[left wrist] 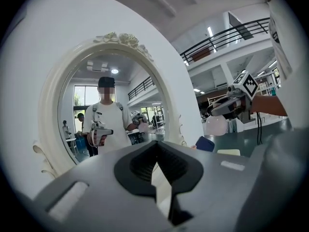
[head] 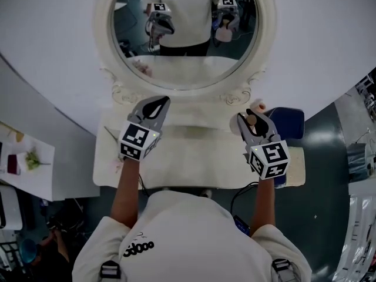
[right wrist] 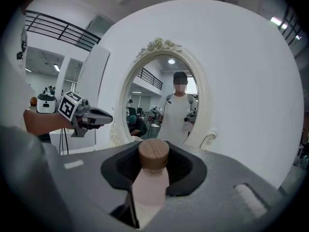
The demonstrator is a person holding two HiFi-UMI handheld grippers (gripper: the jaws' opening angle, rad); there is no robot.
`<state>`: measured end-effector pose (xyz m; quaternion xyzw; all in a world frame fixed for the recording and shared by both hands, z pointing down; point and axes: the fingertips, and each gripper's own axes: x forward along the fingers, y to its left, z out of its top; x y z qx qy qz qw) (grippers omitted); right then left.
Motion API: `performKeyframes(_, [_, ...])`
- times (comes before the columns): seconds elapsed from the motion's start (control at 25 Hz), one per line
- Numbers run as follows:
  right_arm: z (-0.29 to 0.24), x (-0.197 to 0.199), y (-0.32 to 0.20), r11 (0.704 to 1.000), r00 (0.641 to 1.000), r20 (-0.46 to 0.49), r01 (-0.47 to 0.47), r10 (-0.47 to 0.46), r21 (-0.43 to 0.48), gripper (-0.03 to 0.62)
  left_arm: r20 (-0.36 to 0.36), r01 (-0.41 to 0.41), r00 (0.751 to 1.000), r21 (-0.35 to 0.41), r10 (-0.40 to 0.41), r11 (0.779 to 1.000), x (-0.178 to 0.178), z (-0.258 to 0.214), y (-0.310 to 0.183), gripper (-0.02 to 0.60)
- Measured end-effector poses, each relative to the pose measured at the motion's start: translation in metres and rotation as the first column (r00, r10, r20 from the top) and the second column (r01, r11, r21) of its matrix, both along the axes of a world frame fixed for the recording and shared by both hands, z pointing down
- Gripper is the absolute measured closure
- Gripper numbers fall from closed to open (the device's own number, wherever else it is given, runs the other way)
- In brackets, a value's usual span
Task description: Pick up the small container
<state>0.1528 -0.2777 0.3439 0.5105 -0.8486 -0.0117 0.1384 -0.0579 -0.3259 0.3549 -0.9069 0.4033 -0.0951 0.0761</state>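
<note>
The small container [right wrist: 150, 182], a pale pink bottle with a wooden cap [right wrist: 154, 153], is the thing being picked up here. It is held in front of the oval mirror [head: 265, 37] and above the white vanity table [head: 194, 166]. The left gripper [head: 157, 106] hovers over the table with its jaws together and nothing between them. The right gripper [head: 251, 124] is clamped on the container's body, which stands upright. The pick-up looks all but done, with the container apparently clear of the table. The next move calls for a steady grip and keeping the bottle upright.
</note>
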Motion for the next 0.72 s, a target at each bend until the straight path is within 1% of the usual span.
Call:
performKeyframes(0.24, [-0.005, 0.002, -0.002, 1.000, 1.000, 0.004, 0.003, -0.003, 0.002, 0.477, 0.015, -0.010, 1.000, 0.025, 0.010, 1.000, 0.008, -0.011, 0.005, 0.563])
performKeyframes(0.44, [-0.004, 0.002, -0.004, 1.000, 1.000, 0.007, 0.004, -0.004, -0.003, 0.477, 0.025, -0.015, 1.000, 0.021, 0.014, 1.000, 0.012, -0.008, 0.010, 0.563])
performKeyframes(0.72, [-0.009, 0.000, -0.005, 1.000, 1.000, 0.004, 0.011, -0.011, 0.003, 0.477, 0.018, -0.017, 1.000, 0.016, 0.017, 1.000, 0.014, -0.007, 0.005, 0.563])
